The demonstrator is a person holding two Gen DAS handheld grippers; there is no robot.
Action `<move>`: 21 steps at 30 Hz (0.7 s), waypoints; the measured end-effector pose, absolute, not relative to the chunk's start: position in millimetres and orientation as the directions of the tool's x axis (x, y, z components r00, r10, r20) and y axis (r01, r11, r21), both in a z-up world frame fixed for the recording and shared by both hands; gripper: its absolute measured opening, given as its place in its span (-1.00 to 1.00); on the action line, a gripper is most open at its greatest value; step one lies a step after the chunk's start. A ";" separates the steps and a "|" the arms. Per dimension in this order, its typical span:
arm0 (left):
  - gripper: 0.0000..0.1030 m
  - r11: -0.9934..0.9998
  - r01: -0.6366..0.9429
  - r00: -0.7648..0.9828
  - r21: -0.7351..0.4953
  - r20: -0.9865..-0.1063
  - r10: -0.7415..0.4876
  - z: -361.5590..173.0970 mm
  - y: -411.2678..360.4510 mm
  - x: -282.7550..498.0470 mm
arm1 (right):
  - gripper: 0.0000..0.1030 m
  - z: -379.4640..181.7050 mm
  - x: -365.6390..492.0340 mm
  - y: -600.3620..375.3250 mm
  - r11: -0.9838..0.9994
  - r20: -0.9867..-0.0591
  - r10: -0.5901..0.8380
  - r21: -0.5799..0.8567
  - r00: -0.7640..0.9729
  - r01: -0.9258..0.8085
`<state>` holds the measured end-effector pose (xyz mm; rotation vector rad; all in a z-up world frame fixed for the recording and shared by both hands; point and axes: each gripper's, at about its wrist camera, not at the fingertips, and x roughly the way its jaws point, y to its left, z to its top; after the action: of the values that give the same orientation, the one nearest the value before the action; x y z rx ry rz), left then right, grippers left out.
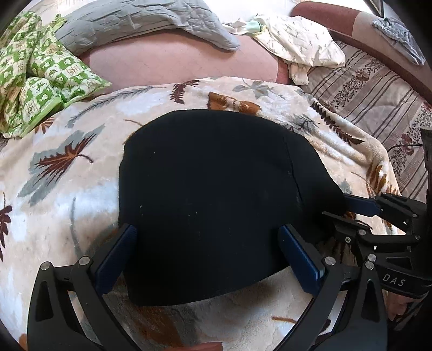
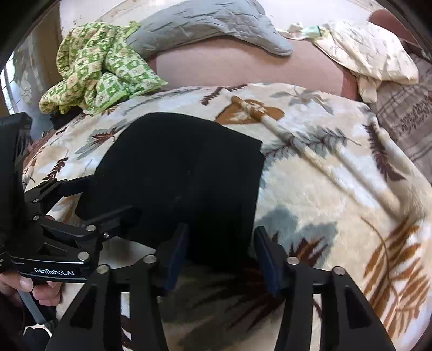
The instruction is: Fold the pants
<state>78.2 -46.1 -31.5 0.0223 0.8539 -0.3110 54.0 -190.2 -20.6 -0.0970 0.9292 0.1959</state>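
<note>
The black pants [image 1: 210,194] lie folded into a compact rectangle on a leaf-patterned blanket [image 1: 67,172]. My left gripper [image 1: 208,256] stands open and wide over their near edge, one blue pad at each side, neither pressing the cloth. In the right wrist view the pants [image 2: 175,175] sit left of centre. My right gripper [image 2: 221,256] is open at their near right corner, which lies flat between the pads. The right gripper [image 1: 348,213] also shows at the pants' right edge, and the left gripper [image 2: 102,199] at their left side.
A green checked cloth [image 1: 40,73] lies bunched at the back left, with a grey quilted cover [image 1: 140,24] behind it. A cream cloth [image 1: 302,46] lies at the back right on a pink sheet [image 1: 172,62]. A striped floral cover [image 1: 378,97] runs along the right. A hand [image 2: 35,291] holds the left gripper's handle.
</note>
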 end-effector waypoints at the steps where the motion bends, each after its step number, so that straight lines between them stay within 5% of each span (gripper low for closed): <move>1: 1.00 0.955 0.278 0.619 -0.103 -0.741 -0.260 -31.9 -46.4 77.9 | 0.18 -21.9 53.3 -192.4 0.980 -0.804 0.118 0.001 0.583 -0.197; 12: 1.00 0.957 0.268 0.640 -0.112 -0.722 -0.264 -35.2 -44.4 75.9 | 0.51 -34.1 53.2 -201.0 0.982 -0.829 0.105 0.000 0.549 -0.188; 15: 1.00 0.956 0.265 0.638 -0.124 -0.721 -0.271 -35.8 -43.2 76.4 | 0.50 -43.8 46.5 -180.2 0.953 -0.827 -0.017 -0.183 0.562 -0.241; 21: 1.00 0.957 0.263 0.636 -0.125 -0.723 -0.269 -34.8 -42.2 75.3 | 0.55 -42.1 41.9 -191.8 0.968 -0.829 0.027 -0.117 0.559 -0.221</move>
<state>75.3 -42.2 -34.8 -0.0088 0.8273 -0.3038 41.9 -191.8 -42.1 -0.2174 0.9683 0.1475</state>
